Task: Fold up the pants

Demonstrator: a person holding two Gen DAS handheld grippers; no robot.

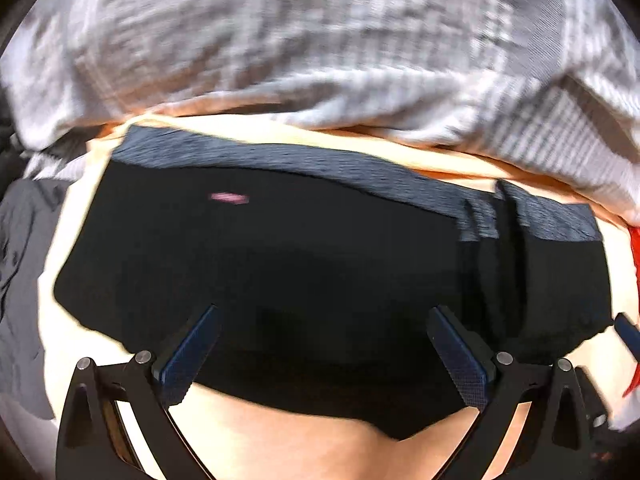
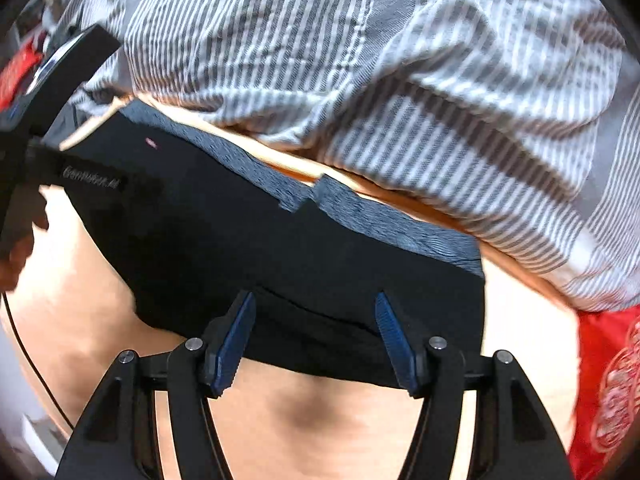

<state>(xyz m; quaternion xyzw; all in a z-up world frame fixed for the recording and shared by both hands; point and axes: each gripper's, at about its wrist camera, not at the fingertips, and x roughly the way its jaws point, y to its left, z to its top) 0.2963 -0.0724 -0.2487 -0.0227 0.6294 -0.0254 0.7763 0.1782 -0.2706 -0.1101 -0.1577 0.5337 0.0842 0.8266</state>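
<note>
Both the left gripper [image 1: 324,314] and right gripper [image 2: 316,300] hovered spread and empty-handed over the folded black pants [image 1: 280,248], apparently positioned to take the near edge.

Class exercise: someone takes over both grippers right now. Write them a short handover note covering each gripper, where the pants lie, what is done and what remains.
Left gripper: open, holding nothing, over the near edge of the black pants.
Right gripper: open, empty, above the same near edge.
Pants: lying as a compact folded block on the pale surface, grey waistband on the far side, beside a striped grey garment. A red cloth lies to the right.
Done: at least one fold appears made.
Left: probably a final fold or tidying.
</note>
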